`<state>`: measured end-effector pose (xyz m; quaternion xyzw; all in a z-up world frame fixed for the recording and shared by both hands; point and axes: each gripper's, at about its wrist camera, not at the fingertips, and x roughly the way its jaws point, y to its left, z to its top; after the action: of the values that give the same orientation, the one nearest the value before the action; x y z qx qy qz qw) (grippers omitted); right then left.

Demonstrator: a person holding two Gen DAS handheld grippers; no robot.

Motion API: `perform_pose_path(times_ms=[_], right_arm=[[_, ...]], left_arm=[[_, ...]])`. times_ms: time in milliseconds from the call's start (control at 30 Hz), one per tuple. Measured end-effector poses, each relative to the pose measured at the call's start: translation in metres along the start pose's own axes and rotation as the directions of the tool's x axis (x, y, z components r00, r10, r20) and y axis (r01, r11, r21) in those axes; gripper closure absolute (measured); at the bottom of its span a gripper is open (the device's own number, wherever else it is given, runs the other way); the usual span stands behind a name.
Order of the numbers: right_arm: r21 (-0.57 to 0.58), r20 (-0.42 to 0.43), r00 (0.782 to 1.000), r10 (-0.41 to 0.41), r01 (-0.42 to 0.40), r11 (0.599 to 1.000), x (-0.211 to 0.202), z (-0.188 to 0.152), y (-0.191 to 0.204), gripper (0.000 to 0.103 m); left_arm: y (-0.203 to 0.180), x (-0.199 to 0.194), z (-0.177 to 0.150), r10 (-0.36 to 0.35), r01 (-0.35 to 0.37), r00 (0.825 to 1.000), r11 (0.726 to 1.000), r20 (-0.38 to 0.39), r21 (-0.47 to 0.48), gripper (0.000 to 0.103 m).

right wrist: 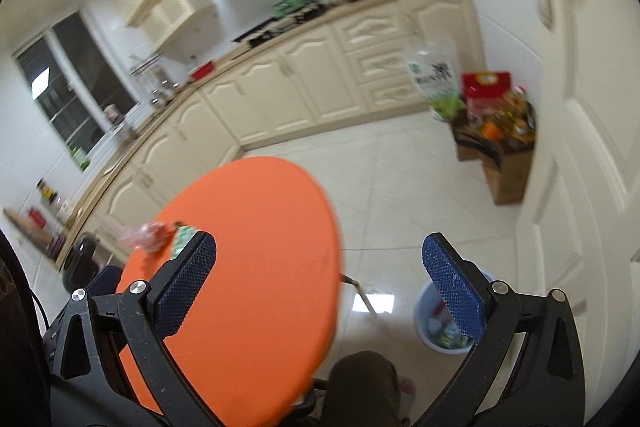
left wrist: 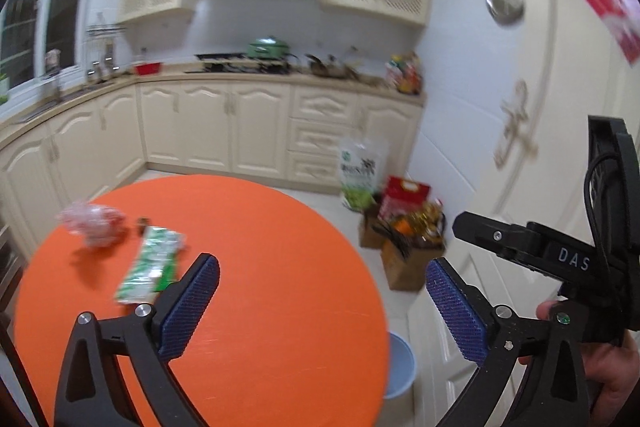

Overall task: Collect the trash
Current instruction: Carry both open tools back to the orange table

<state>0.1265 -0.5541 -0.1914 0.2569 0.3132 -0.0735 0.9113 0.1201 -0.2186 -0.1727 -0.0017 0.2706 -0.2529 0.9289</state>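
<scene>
Both grippers empty above the orange surface (left wrist: pixel 260 247)

Left gripper (left wrist: pixel 322 291) and right gripper (right wrist: pixel 318 275) fingers spread wide; green wrapper (left wrist: pixel 150 267) and crumpled bag (left wrist: pixel 92 223) lie there.

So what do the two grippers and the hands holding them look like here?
Both are matte black two-finger frames with silver pivot bolts and blue, cross-hatched pads. The left gripper shows this in its own view, the right gripper in its own. Seen from the left wrist, the right gripper's body carries white letters "DAS" and a black cable; a hand grips it. No sleeve shows.
</scene>
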Motion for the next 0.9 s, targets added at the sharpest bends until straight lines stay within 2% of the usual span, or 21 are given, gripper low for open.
perform_pose_path(times_ms=[167,300,500,600,700,900], right_arm=[[-0.088,-0.003,0.999,0.036,-0.036,0.995,0.006,-0.006,0.062,0.000],[-0.151,-0.021,0.998,0.056,-0.058,0.987,0.018,-0.014,0.103,0.000],[-0.227,-0.082,0.995,0.061,-0.078,0.971,0.051,-0.029,0.157,0.000],[-0.251,-0.120,0.991,0.052,-0.081,0.965,0.074,-0.036,0.171,0.000],[-0.275,-0.158,0.987,0.023,-0.066,0.959,0.101,-0.043,0.185,0.000],[-0.313,-0.240,0.970,-0.039,-0.039,0.949,0.163,-0.056,0.204,0.000]], left_arm=[[0.026,-0.062,-0.031,0.092,-0.089,0.994,0.995,0.063,-0.055,0.001],[0.055,-0.112,-0.058,0.170,-0.160,0.981,0.982,0.097,-0.102,0.001],[0.074,-0.150,-0.089,0.270,-0.252,0.958,0.953,0.094,-0.168,0.001],[0.085,-0.151,-0.100,0.310,-0.292,0.949,0.936,0.064,-0.198,0.001],[0.092,-0.145,-0.097,0.330,-0.316,0.944,0.922,0.024,-0.223,0.001],[0.117,-0.121,-0.075,0.356,-0.355,0.933,0.901,-0.045,-0.247,0.001]])
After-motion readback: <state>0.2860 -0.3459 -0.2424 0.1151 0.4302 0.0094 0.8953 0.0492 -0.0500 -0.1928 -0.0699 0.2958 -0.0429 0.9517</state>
